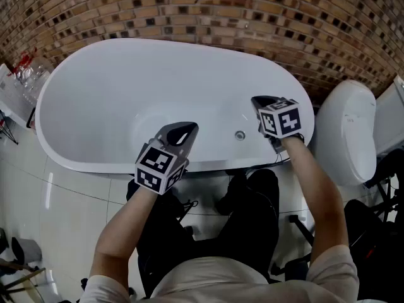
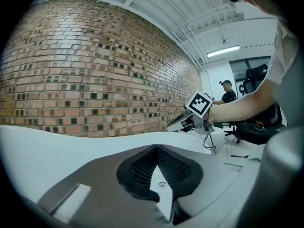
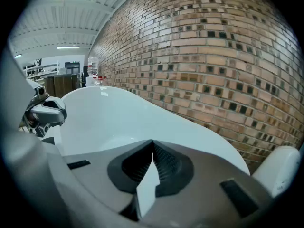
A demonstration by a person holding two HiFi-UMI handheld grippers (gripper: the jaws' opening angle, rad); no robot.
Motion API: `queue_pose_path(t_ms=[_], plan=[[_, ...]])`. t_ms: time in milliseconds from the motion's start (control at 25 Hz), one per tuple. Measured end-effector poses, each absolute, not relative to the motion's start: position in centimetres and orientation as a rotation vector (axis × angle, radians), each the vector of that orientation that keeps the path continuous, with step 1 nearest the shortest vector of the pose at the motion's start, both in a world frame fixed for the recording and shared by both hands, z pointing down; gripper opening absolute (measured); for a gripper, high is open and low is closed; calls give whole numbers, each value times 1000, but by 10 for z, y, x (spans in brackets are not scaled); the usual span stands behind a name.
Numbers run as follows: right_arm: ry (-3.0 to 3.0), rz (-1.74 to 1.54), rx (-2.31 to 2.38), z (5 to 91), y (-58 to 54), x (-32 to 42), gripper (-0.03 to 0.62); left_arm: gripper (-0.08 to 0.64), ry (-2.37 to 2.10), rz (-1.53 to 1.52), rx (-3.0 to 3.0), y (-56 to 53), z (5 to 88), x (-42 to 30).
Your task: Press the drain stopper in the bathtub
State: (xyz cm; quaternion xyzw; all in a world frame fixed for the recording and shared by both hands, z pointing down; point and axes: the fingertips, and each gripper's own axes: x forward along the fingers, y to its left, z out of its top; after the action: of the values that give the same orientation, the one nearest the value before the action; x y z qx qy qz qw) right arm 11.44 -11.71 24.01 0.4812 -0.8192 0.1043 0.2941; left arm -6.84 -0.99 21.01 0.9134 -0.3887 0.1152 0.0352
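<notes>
Holding both tools above the near rim of the white bathtub (image 1: 95,87), we are judging this to be the approach step, since nothing is touching the tub. The left hand-held gripper (image 1: 183,130) is hanging over the near edge, its jaws closed tip to tip with nothing between them. The right hand-held gripper (image 1: 262,101) is hovering over the near right end, likewise pinched together and empty.

We are seeing a small round metal fitting (image 1: 240,135) on the tub's near inner wall, between the two tools and closer to the right one. We are taking it for the drain stopper, though it is too small for us to be sure.

The next move, as we are reading it, is calling for the right tool to come down and slightly left. Its closed tip should be meeting the fitting squarely, because the glossy enamel looks likely to let it slide off.

As for writing, we are finding none that can be read. The marker cubes (image 1: 282,120) are carrying only black-and-white squares, and the bottle (image 3: 93,65) at the tub's far left end is too small for any label to show. The brick wall (image 1: 252,17) and the toilet (image 1: 346,137) on the right are bearing no visible print
</notes>
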Motion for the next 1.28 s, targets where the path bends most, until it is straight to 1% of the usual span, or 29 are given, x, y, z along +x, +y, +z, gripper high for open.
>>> queue_pose_path(t_ms=[240,600,920,1280], plan=[[-2160,277,1297,247,-161,123,14,7,-1165,354,2825,-47,212,-59],[-2110,307,1263,279,-202,126,14,7,-1095,374,2808,-86,218,-46],[-2043,355,1199,333,-232,123,14,8,-1046,404,2787,-117,229,-30],[-1969,438,1151,397,-258,134,15,8,-976,491,2714,-149,262,-13]])
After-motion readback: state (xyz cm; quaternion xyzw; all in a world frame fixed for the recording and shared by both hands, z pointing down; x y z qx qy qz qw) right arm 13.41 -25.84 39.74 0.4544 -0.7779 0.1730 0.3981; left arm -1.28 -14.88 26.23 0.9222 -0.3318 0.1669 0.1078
